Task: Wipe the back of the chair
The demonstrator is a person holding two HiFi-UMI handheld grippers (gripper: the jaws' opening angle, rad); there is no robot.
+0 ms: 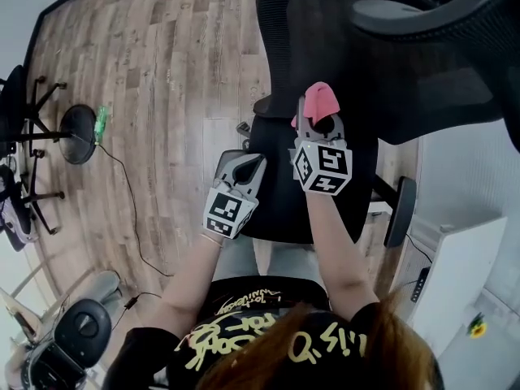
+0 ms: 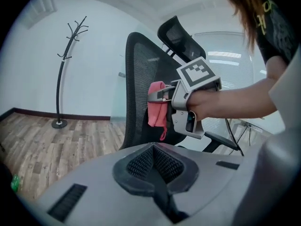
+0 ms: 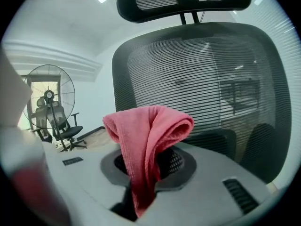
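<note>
Right gripper view: right hand-held gripper pinched the cloth, chair back dead ahead; left hand-held gripper, closed empty, sat farther off.

Straight ahead of the right gripper, the chair's mesh backrest fills the far side like a wall. The pink cloth in that gripper's jaws is hard up to it (touching or just short, I cannot tell). The headrest overhangs above. The left gripper, jaws together, hangs just left of the right one over the seat, with a narrow gap between them. Left of the chair the wooden floor lies open, crossed by a thin cable, with a round stand base further left. On the right an armrest juts out and white furniture stands near, narrowing that side.
</note>
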